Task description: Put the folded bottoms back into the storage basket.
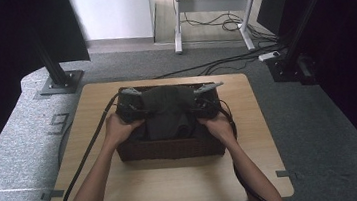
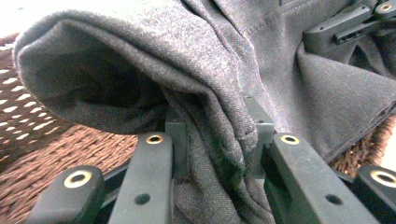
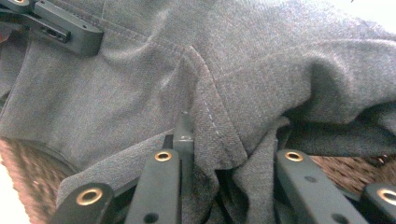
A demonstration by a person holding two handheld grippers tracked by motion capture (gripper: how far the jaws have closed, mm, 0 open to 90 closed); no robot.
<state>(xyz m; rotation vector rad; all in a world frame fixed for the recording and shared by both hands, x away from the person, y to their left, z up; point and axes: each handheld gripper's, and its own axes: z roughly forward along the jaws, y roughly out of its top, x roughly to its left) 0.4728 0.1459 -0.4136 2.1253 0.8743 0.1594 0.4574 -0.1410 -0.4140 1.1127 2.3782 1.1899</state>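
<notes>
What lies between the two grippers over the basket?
In the high view, the dark grey garment spans the stretch from the left gripper to the right gripper, above the wicker basket.

I am seeing one mark that might count as a sign: pale tape or paint on the grey carpet (image 1: 15, 148) left of the table (image 1: 175, 181), forming a squarish figure (image 1: 58, 124) that I am reading tentatively as a "9" or a "6", too blurred to settle. I am finding no label, brand or number legible on the dark garment (image 2: 261, 60), the wicker basket (image 1: 171, 149) or the gripper jaws.
</notes>
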